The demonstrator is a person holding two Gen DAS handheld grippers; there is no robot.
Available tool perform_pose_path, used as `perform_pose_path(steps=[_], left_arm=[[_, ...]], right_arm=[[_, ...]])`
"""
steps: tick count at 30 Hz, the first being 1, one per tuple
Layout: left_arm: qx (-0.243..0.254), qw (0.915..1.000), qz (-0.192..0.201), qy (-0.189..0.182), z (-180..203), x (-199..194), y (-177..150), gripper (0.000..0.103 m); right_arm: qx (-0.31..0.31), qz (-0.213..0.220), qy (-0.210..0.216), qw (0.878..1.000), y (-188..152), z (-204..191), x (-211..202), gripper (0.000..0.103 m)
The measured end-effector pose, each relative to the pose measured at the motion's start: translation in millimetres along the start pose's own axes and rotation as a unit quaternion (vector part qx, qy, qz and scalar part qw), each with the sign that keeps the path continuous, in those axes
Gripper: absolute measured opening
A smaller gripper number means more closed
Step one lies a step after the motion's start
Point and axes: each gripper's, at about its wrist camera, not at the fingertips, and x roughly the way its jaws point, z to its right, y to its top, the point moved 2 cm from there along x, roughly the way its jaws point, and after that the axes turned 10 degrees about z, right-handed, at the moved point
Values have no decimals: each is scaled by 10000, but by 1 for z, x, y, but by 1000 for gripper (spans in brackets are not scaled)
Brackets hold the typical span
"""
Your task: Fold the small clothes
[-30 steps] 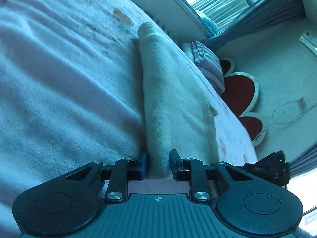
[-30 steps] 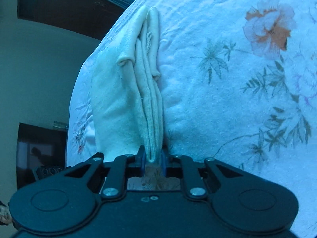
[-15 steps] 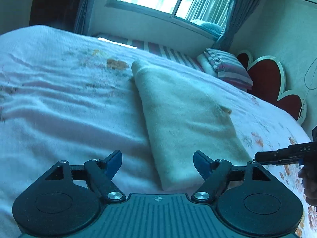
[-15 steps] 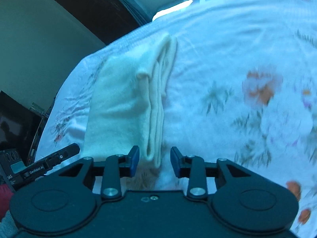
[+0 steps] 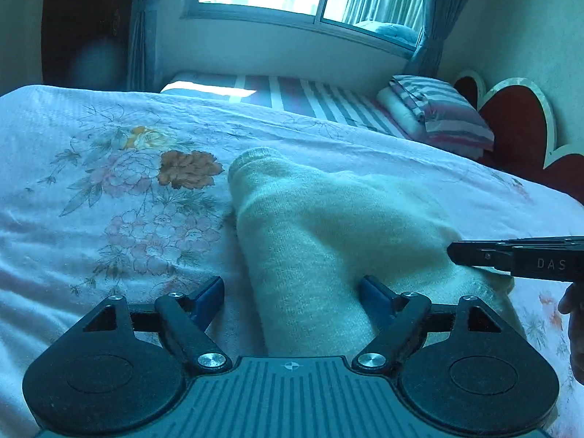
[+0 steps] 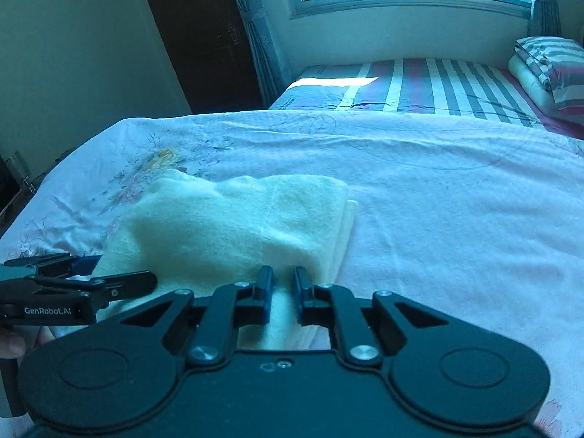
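Note:
A cream knitted garment (image 5: 328,226) lies folded in a long strip on the pink flowered bed cover (image 5: 109,219). My left gripper (image 5: 292,284) hovers at its near end. Its jaws are wide and still opening, the strip's left part lies between them, and the pads are off the cloth. My right gripper (image 6: 281,273) is over the near right part of the garment (image 6: 237,226). Its jaws are closing to a narrow gap through which cloth shows, but I see no pad pressing it. Each gripper appears in the other's view: the right gripper (image 5: 452,252) and the left gripper (image 6: 120,272).
Beyond the bed cover (image 6: 456,200) lies a striped mattress (image 5: 310,98) under the window, with folded striped bedding (image 5: 438,109) by a red heart-shaped headboard (image 5: 511,127). A dark door (image 6: 204,36) stands at the far left. A hand (image 5: 573,328) shows at the right edge.
Both grippers let go of the garment's end, drew back and rolled level. The left jaws opened wide. The right jaws opened, then narrowed again. The garment now rests flat.

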Motion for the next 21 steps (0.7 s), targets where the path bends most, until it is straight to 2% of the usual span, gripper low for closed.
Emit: perform_pose_path(steps=[2, 4, 5, 6, 7, 10, 13, 14, 17, 19, 21], left_arm=[[-18, 10000, 16, 41, 2, -3, 0, 81], [104, 9997, 116, 202, 10, -17, 2, 81], [209, 9991, 268, 247, 15, -30, 3, 82], [234, 9985, 444, 201, 19, -43, 2, 82], [202, 9984, 502, 166, 22, -54, -2, 88], [421, 9983, 350, 217, 33, -67, -23, 90], [520, 9981, -204, 265, 37, -67, -50, 90], [519, 9981, -197, 270, 37, -73, -57, 90], [492, 9977, -168, 434, 40, -100, -59, 90], [556, 9966, -32, 604, 45, -128, -60, 90], [540, 9965, 128, 631, 52, -161, -61, 90]], right_arm=[[-105, -74, -6, 9999, 1, -1, -2, 12], [-50, -97, -153, 9998, 6, -1, -11, 18], [-33, 60, -190, 9998, 9, -3, -25, 26], [-15, 334, -40, 9994, 10, -7, -43, 28], [-8, 348, 28, 9994, 8, -10, -52, 28], [-50, -60, 69, 9999, -15, -20, -57, 28], [-413, -532, -282, 9973, -47, -29, -51, 29], [-389, -532, -307, 9974, -55, -29, -53, 29], [-266, -355, -465, 9979, -57, -31, -80, 39], [-219, -94, -424, 9988, -57, -33, -110, 51], [-215, 204, -490, 9984, -59, -35, -148, 80]])
